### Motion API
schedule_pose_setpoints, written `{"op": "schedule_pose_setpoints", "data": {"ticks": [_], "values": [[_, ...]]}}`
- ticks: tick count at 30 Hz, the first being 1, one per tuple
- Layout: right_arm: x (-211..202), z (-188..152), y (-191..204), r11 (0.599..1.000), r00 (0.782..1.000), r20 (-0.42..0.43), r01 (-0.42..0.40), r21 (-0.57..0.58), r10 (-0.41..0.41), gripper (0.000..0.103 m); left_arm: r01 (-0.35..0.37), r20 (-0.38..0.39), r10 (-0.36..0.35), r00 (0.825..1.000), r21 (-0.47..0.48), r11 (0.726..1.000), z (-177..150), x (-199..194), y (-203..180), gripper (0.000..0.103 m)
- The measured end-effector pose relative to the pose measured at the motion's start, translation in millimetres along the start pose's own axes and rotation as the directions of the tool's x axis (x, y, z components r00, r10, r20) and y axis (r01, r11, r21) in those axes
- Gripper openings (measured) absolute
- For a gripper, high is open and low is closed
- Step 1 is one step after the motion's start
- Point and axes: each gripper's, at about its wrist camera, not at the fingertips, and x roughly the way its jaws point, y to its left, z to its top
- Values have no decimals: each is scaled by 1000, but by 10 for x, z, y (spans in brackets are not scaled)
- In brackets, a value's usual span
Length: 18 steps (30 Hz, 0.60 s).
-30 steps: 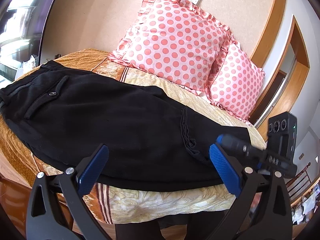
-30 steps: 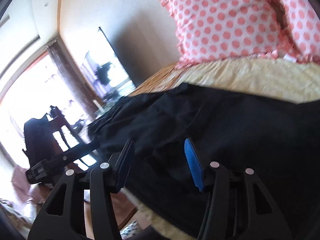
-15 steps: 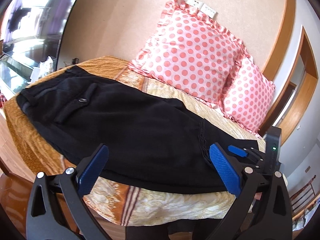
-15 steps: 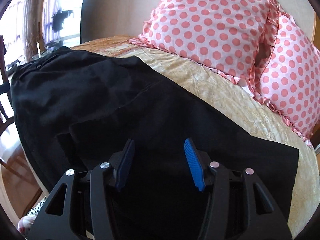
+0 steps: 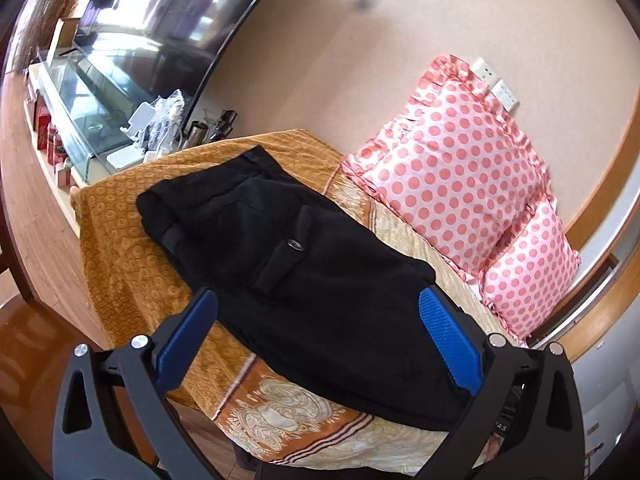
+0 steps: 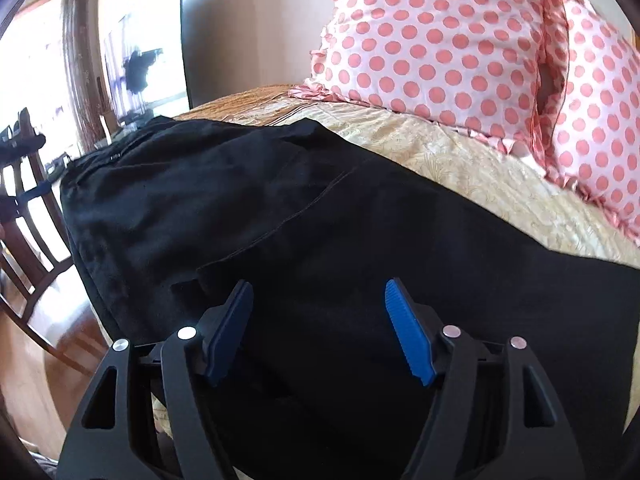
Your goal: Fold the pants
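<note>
Black pants (image 5: 304,276) lie flat along the front edge of a bed, waistband at the far left, a buttoned back pocket (image 5: 286,258) facing up. My left gripper (image 5: 318,308) is open and empty, held above the seat and thigh part. In the right wrist view the pants (image 6: 320,220) fill the lower frame, with a seam running across them. My right gripper (image 6: 318,294) is open and empty, low over the leg part. The leg ends are out of view.
The bed has an orange and cream patterned cover (image 5: 120,248). Two pink polka-dot pillows (image 5: 452,160) lean on the wall behind. A glass-topped cabinet with clutter (image 5: 100,120) stands left of the bed. A wooden chair (image 6: 24,216) stands at the bed's left.
My left gripper has swung left, so the waistband and pocket now sit ahead of it. My right gripper has come lower and closer over the pants. Both stayed open.
</note>
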Motion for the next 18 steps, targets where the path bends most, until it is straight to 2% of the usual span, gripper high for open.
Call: {"op": "schedule_pose_setpoints", "data": {"ticks": [2,5,9,11,18], "values": [[-45,-16,-60,999,999,4,-37,38,37,76,-11,-11,10,1000,-56,998,81,15,148,101],[-81,-60,-32,998,999,9,-45,40,45,81,20,-45,-28,999,-174,985,205,71,407,101],[-64,-66,23,999,999,8,-39,25,38,83,61,-79,-92,993,-332,941,323,197,707,101],[-29,-50,4,999,999,7,-43,31,43,83,74,-83,-111,990,-359,930,343,234,790,100],[12,-19,-36,998,999,4,-46,36,46,84,85,-103,-134,986,-387,918,430,330,814,101]]}}
